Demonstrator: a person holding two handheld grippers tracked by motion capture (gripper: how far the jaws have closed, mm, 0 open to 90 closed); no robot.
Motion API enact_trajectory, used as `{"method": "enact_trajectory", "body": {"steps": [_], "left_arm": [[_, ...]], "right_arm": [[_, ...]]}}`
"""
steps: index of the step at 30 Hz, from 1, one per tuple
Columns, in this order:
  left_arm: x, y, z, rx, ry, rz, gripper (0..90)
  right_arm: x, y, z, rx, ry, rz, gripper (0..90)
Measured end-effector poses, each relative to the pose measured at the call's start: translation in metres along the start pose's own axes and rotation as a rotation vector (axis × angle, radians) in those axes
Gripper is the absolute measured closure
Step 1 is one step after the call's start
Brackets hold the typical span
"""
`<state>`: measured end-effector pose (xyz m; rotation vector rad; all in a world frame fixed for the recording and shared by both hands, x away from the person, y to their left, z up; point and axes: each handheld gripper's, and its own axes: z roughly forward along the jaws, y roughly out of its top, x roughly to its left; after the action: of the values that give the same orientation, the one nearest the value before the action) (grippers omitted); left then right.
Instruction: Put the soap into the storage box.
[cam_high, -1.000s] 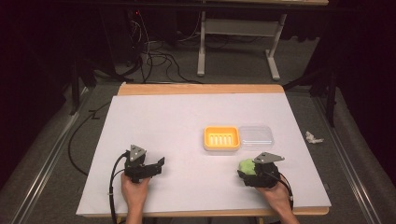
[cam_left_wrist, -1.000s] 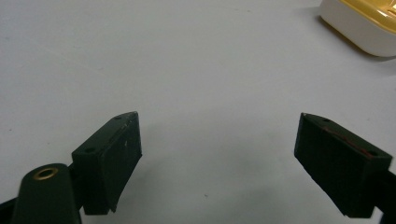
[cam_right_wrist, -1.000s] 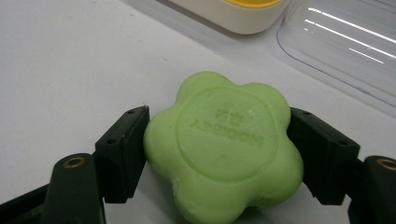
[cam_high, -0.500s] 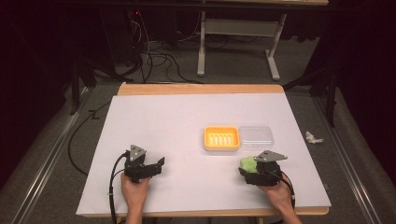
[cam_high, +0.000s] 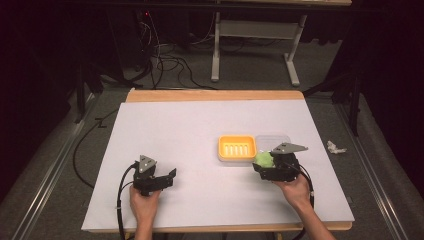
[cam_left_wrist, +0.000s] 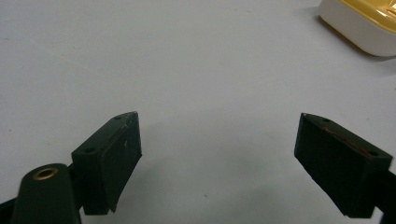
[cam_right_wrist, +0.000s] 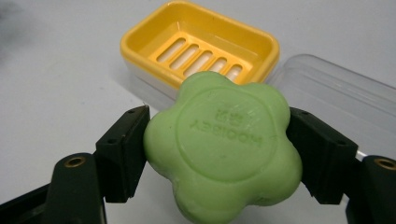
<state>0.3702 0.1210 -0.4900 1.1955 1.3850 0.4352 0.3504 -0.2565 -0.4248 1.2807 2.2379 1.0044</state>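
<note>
Two hands reach in from the table's near edge, each holding a black two-jaw gripper. The left gripper sits low at the left, its jaws spread wide apart with nothing between them. The right gripper is at the right, jaws clamped against both sides of a green soap.

This looks like a lab or test room. The worktop has a white cover. Black cables lie on the grey floor in the dark.
</note>
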Motion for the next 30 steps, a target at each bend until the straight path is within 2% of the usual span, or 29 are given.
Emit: {"method": "enact_trajectory", "body": {"steps": [1, 9, 11, 17, 20, 24, 25, 30], "left_arm": [[0.0, 0.0, 0.0, 0.0, 0.0, -0.001, 15.3], [0.0, 0.0, 0.0, -0.001, -0.003, -0.01, 15.3], [0.0, 0.0, 0.0, 0.001, -0.003, -0.01, 15.3], [0.0, 0.0, -0.001, 0.001, -0.006, -0.001, 15.3], [0.0, 0.0, -0.001, 0.002, -0.007, 0.003, 15.3], [0.0, 0.0, -0.001, 0.001, -0.007, 0.004, 15.3], [0.0, 0.0, -0.001, 0.001, -0.007, 0.005, 15.3], [0.0, 0.0, -0.001, 0.002, -0.008, 0.006, 15.3]], "right_arm": [[-0.001, 0.009, 0.006, 0.009, -0.001, -0.002, 27.3], [0.0, 0.037, 0.025, 0.013, 0.002, -0.009, 27.3], [-0.001, 0.044, 0.033, 0.013, 0.005, 0.002, 27.3], [0.0, 0.061, 0.052, 0.052, 0.007, 0.01, 27.3], [0.002, 0.067, 0.061, 0.06, 0.012, 0.028, 27.3], [0.005, 0.069, 0.07, 0.066, 0.007, 0.027, 27.3], [0.007, 0.071, 0.078, 0.087, 0.004, 0.026, 27.2], [0.01, 0.072, 0.089, 0.109, 0.002, 0.03, 27.2]]}}
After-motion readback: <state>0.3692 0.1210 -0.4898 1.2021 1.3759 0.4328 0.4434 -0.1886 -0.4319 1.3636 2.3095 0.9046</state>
